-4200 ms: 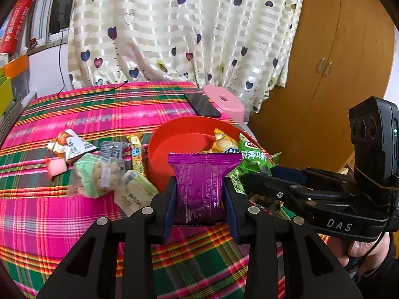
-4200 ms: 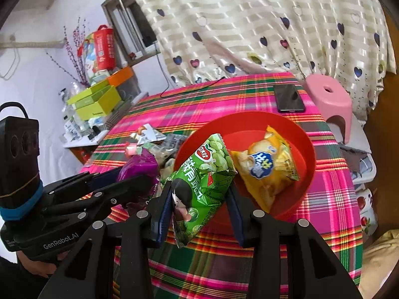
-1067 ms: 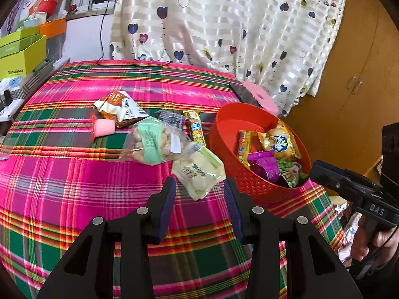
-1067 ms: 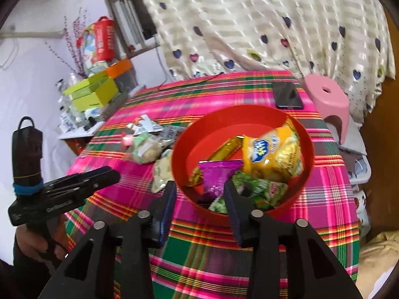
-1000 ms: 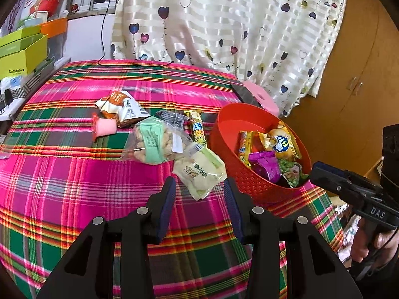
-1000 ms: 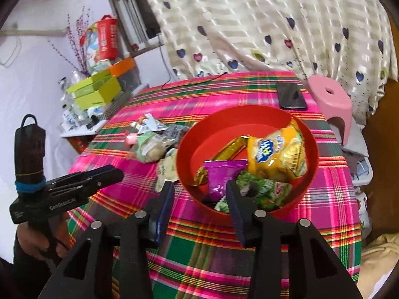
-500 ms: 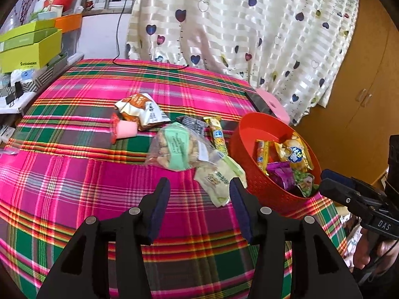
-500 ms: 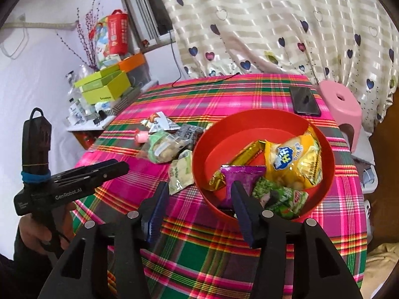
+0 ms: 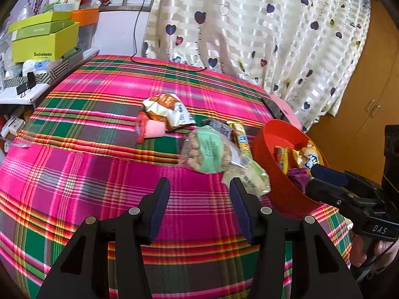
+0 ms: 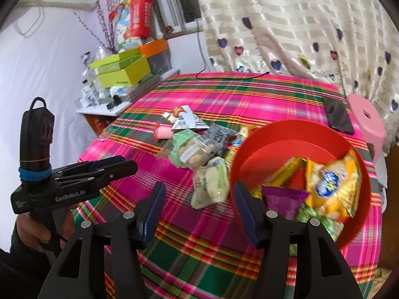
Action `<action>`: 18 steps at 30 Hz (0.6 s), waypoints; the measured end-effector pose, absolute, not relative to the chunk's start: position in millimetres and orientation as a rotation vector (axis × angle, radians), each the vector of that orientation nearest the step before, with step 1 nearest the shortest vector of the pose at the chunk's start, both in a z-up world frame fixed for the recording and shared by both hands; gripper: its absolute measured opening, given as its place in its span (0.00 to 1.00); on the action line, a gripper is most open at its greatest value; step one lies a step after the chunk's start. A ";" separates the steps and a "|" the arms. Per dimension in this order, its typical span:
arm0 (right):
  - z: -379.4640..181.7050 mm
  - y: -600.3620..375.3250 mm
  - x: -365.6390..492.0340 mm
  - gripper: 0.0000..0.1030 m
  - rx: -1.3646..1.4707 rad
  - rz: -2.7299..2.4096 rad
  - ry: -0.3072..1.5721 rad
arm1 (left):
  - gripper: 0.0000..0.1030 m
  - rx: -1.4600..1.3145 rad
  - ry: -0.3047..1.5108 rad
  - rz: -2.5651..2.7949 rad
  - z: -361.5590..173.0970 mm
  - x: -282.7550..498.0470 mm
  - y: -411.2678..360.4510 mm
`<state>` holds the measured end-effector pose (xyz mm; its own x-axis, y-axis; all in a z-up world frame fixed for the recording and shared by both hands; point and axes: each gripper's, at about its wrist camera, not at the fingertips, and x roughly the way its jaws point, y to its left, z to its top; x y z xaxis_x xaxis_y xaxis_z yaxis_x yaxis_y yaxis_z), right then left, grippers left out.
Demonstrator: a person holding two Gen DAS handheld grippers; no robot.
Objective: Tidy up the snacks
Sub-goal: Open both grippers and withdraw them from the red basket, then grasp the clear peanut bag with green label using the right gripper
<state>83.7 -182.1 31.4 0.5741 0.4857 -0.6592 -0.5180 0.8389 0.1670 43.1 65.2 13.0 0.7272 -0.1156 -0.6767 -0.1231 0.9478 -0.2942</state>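
A red bowl [image 10: 286, 147] on the plaid tablecloth holds a yellow bag [image 10: 331, 179], a purple packet [image 10: 284, 199] and a green packet [image 10: 321, 221]. Left of the bowl lie a pale green packet [image 9: 251, 177], a clear biscuit bag [image 9: 207, 149], a yellow bar [image 9: 240, 140], a white-orange packet [image 9: 167, 109] and a pink jelly cup [image 9: 149, 129]. My left gripper [image 9: 199, 183] hovers open and empty over the cloth, short of the biscuit bag. My right gripper [image 10: 199, 186] is beside the bowl's near-left rim, near the pale green packet [image 10: 212, 182]; its jaws are opening with nothing between them.
A black phone [image 10: 339, 118] lies at the table's far right edge, with a pink stool [image 10: 366, 117] just beyond it. Green boxes [image 9: 42, 39] are stacked on a shelf to the left. A heart-print curtain hangs behind, and a wooden cabinet [image 9: 361, 99] stands at right.
The purple and green packets once held in the grippers now lie in the bowl. Over the last second both grippers shifted left, from the bowl toward the loose snacks, and their jaws widened.
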 end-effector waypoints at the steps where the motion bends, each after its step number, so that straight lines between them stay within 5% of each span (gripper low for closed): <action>1: 30.2 -175.7 87.6 0.55 -0.057 0.602 0.762 | 0.49 -0.337 0.761 0.008 12.1 42.9 68.5; 18: 10.9 -87.5 179.2 0.58 -0.287 0.722 0.830 | 0.50 -0.385 0.757 0.021 -1.8 41.5 108.5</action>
